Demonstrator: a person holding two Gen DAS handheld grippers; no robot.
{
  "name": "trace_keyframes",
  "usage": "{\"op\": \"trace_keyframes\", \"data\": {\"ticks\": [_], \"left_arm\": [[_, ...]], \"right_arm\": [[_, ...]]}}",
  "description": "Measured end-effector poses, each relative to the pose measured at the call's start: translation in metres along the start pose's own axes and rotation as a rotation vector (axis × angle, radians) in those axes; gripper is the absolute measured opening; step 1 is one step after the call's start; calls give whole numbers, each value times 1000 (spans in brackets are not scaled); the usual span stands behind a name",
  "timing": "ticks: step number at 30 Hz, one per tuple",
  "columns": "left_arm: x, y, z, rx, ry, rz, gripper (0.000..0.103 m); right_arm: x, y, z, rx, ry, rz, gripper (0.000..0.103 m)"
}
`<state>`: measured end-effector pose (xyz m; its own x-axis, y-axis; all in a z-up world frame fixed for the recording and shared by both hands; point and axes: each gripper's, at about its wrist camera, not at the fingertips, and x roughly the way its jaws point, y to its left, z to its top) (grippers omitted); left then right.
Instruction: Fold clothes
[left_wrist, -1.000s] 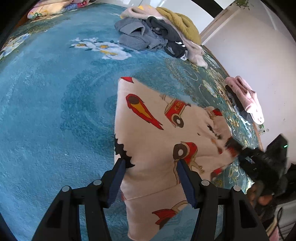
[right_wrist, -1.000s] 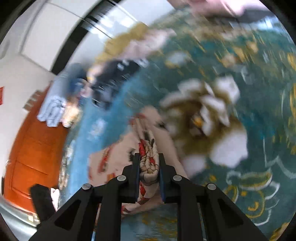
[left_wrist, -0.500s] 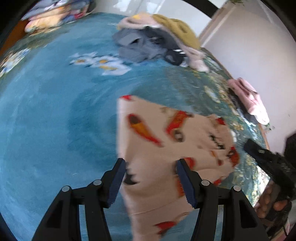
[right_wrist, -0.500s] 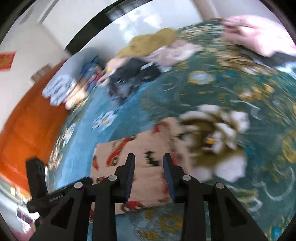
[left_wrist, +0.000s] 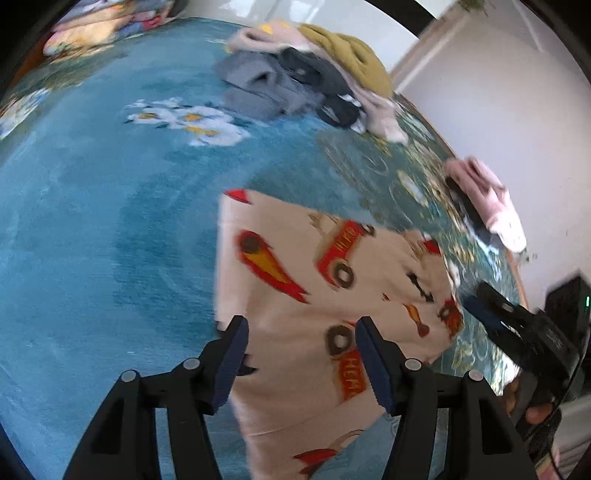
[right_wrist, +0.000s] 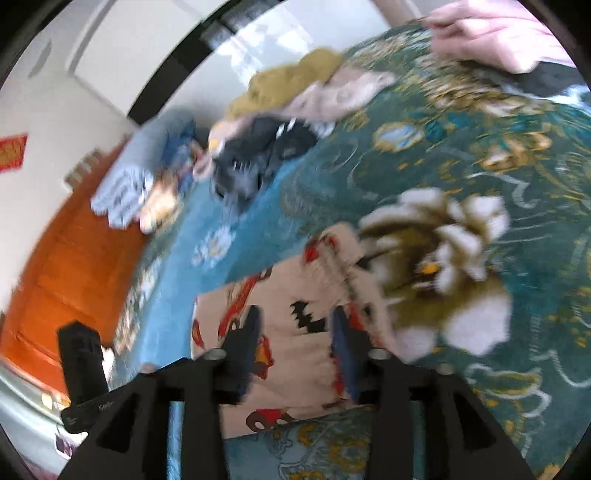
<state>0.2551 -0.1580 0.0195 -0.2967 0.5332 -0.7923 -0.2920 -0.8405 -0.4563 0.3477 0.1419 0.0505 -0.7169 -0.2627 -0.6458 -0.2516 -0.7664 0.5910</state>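
A cream garment printed with red cars and rockets (left_wrist: 317, 280) lies flat on the teal carpet; it also shows in the right wrist view (right_wrist: 291, 332). My left gripper (left_wrist: 301, 360) is open and empty, hovering over the garment's near edge. My right gripper (right_wrist: 295, 345) is open and empty above the garment's other side, and it shows at the right of the left wrist view (left_wrist: 513, 332). The left gripper's body shows at the lower left of the right wrist view (right_wrist: 83, 373).
A heap of unfolded clothes (left_wrist: 306, 81) lies at the far side of the carpet (left_wrist: 92, 221). A pink garment (left_wrist: 487, 199) lies by the white wall at right. Folded items (right_wrist: 129, 192) sit near an orange wooden door (right_wrist: 62, 280).
My right gripper has let go of the garment's bunched edge and opened wider. The garment now lies flat. My left gripper stayed open and shifted slightly over the cloth.
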Motion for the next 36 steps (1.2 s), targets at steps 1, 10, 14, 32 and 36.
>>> {"op": "trace_keyframes", "data": {"ticks": [1, 10, 14, 32, 36], "left_arm": [[0, 7, 0, -19, 5, 6, 66], [15, 24, -2, -94, 62, -59, 76], [21, 20, 2, -102, 81, -103, 76], [25, 41, 13, -267, 91, -166, 65], [25, 37, 13, -265, 89, -109, 35]], "right_arm": [[-6, -7, 0, 20, -17, -4, 69], [19, -38, -11, 120, 87, -32, 70], [35, -31, -3, 91, 108, -10, 70], [54, -67, 10, 268, 163, 139, 33], [60, -57, 19, 230, 194, 111, 38]]}}
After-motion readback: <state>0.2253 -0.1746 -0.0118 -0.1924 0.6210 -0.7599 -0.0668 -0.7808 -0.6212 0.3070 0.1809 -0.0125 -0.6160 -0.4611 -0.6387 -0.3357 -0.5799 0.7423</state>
